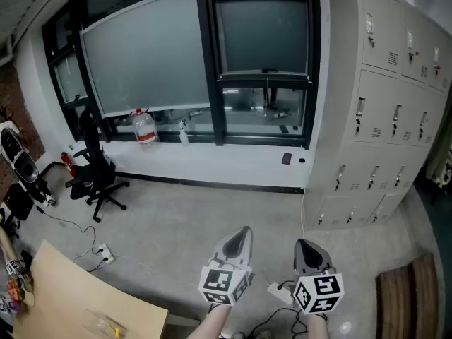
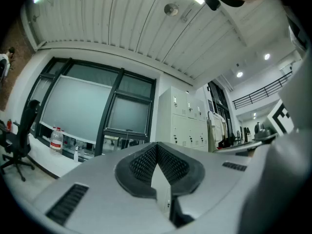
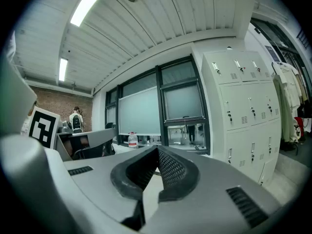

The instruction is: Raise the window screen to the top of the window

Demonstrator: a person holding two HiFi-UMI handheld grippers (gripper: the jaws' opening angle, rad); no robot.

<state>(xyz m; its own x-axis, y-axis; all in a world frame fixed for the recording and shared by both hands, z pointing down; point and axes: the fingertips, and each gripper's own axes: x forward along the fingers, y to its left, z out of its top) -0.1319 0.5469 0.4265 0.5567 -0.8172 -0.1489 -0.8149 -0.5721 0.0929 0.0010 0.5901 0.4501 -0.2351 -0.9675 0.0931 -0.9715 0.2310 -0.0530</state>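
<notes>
Low at the bottom edge of the head view, left gripper [image 1: 244, 230] and right gripper [image 1: 304, 244] side by side above the grey floor [image 1: 198, 217], both pointing toward the window wall and well apart from it. In the left gripper view, dark ribbed fingers [image 2: 141, 162] closed tip against tip, with nothing between them. Same in the right gripper view: fingers [image 3: 171, 168] pressed together at the tips, empty. Far ahead, in the narrow black-framed window just left of the lockers [image 1: 385, 111], screen [image 1: 263, 34] covering the upper pane only, its lower bar about level with the crossbar of the frame. From the middle of that bar, thin cord [image 1: 267, 94] hanging down over the clear lower pane. To the left of this window, wide grey blind [image 1: 141, 55] drawn over most of the big pane. On the white sill [image 1: 226, 164] below, large bottle [image 1: 144, 127] with a red cap, and just to its right a small sprayer [image 1: 183, 131]. On the floor at the left, close to the sill, black chair [image 1: 95, 168] on wheels. At the lower left corner, tan counter [image 1: 63, 288], and near it on the floor a white power strip [image 1: 104, 254] with its cable.
</notes>
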